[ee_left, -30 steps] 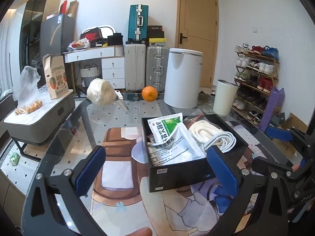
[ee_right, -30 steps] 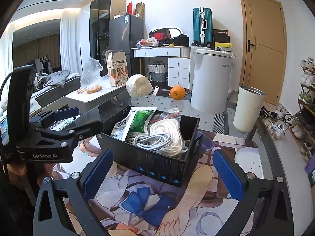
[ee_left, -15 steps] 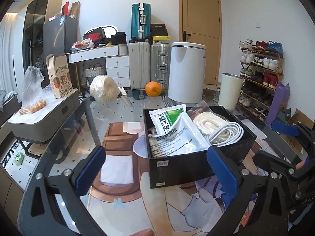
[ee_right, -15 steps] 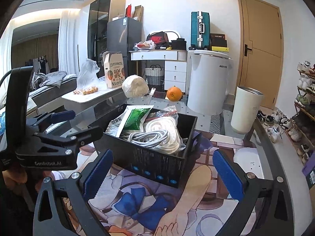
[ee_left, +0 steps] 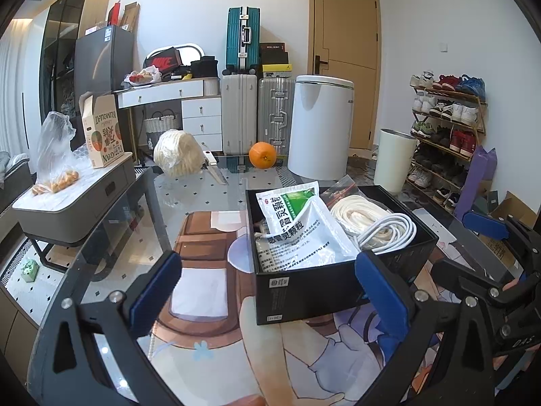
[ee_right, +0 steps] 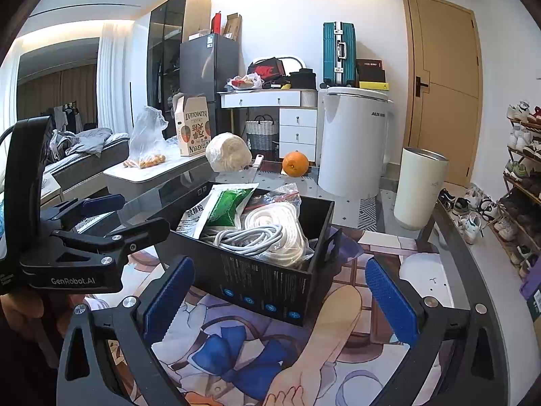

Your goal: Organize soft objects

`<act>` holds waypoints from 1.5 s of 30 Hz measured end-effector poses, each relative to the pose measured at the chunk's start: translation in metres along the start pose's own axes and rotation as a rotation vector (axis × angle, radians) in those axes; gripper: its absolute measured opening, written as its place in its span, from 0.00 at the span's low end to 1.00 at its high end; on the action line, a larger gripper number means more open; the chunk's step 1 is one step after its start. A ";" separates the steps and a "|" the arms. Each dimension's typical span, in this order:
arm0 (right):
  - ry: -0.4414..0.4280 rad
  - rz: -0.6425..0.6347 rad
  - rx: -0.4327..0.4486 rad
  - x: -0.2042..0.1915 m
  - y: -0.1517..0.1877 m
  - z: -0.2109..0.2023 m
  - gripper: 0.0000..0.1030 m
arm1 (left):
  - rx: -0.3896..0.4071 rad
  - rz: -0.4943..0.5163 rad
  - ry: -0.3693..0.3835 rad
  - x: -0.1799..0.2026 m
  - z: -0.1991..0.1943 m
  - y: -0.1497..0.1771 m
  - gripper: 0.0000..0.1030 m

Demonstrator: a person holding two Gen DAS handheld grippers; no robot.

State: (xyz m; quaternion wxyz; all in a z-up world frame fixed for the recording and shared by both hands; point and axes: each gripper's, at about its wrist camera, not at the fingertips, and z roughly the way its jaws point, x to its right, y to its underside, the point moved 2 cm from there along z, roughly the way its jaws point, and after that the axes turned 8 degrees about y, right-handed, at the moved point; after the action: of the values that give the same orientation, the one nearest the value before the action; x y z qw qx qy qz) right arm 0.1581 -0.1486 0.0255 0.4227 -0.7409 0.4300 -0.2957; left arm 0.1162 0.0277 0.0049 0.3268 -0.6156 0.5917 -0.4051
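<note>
A black box [ee_left: 304, 291] stands on the printed mat on the glass table; it also shows in the right wrist view [ee_right: 263, 280]. Inside lie a white-and-green medicine pouch [ee_left: 297, 226], a coil of white rope [ee_left: 358, 209] and a coil of grey-white cable [ee_left: 389, 230]. The pouch [ee_right: 226, 206], rope [ee_right: 280, 223] and cable [ee_right: 250, 237] show in the right wrist view too. My left gripper [ee_left: 270, 287] is open and empty, just short of the box's near side. My right gripper [ee_right: 279, 294] is open and empty before the box's long side.
At the table's far end lie a wrapped pale ball [ee_left: 177, 154], a knife [ee_left: 214, 169] and an orange [ee_left: 262, 155]. A white bin [ee_left: 319, 128] and a cream bin [ee_left: 394, 159] stand beyond. A shoe rack [ee_left: 449, 128] lines the right wall.
Both views have tilted up a little and drawn slightly back from the box. Both grippers stay open and empty. The box and its contents have not moved.
</note>
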 end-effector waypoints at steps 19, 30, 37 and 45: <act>0.011 0.002 -0.009 0.000 0.002 0.003 1.00 | -0.003 0.004 -0.002 0.000 0.002 0.001 1.00; 0.014 -0.001 -0.011 0.000 0.002 0.002 1.00 | -0.002 0.006 0.000 0.001 0.002 0.002 1.00; 0.014 -0.002 -0.013 0.000 0.002 0.002 1.00 | -0.002 0.006 -0.001 0.001 0.002 0.002 1.00; 0.015 -0.006 -0.015 0.000 0.003 0.003 1.00 | 0.001 0.005 -0.002 -0.001 0.003 0.003 1.00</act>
State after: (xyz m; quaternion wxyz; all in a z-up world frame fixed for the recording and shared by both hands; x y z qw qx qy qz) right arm 0.1590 -0.1481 0.0213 0.4132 -0.7430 0.4332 -0.2994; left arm 0.1171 0.0278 0.0010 0.3288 -0.6144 0.5926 -0.4041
